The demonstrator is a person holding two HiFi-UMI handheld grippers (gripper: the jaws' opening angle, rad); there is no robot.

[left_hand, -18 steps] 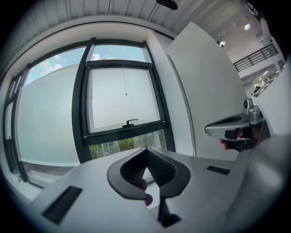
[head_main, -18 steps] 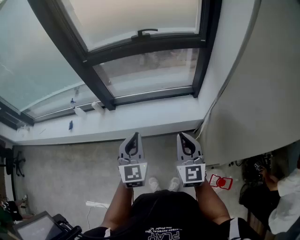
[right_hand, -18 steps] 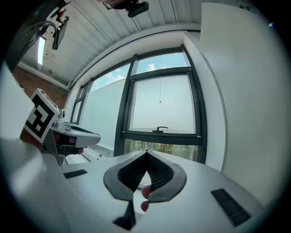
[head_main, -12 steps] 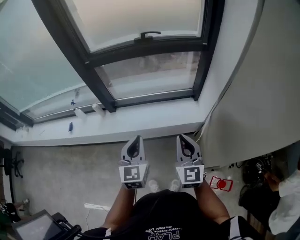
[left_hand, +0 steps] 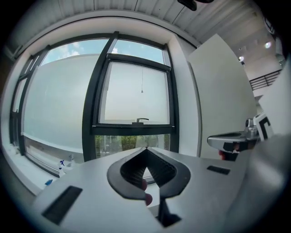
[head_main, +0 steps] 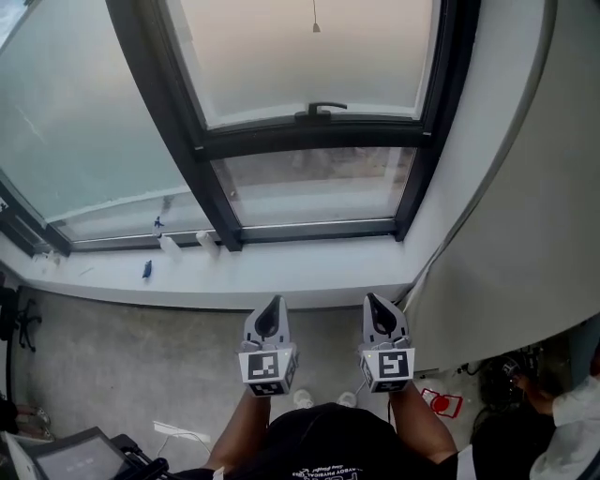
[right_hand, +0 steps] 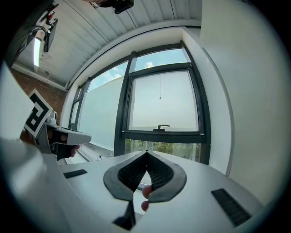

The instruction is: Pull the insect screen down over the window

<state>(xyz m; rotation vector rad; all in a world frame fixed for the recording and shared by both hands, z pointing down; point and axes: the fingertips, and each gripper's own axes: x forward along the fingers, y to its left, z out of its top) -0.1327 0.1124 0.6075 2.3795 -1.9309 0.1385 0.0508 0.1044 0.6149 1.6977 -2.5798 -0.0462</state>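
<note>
A dark-framed window (head_main: 309,141) fills the wall ahead, with a black handle (head_main: 321,110) on its crossbar. A thin pull cord with a small bead (head_main: 316,28) hangs in front of the upper pane; the bead (left_hand: 142,91) also shows in the left gripper view and the bead (right_hand: 160,98) in the right gripper view. My left gripper (head_main: 272,302) and right gripper (head_main: 372,298) are side by side, low in front of my body and well short of the window. Both are shut with nothing between the jaws, as the left gripper (left_hand: 146,148) and the right gripper (right_hand: 146,152) show close up.
A white sill (head_main: 309,272) runs under the window, with small bottles (head_main: 169,246) at its left part. A large white panel (head_main: 525,234) stands at the right. A red object (head_main: 441,403) lies on the floor by my feet, and a person (head_main: 572,412) is at the far right.
The head view has tilted upward, so the window sits lower in the picture and the pull cord has come into sight. Both grippers stay shut and side by side, slightly lower in the picture.
</note>
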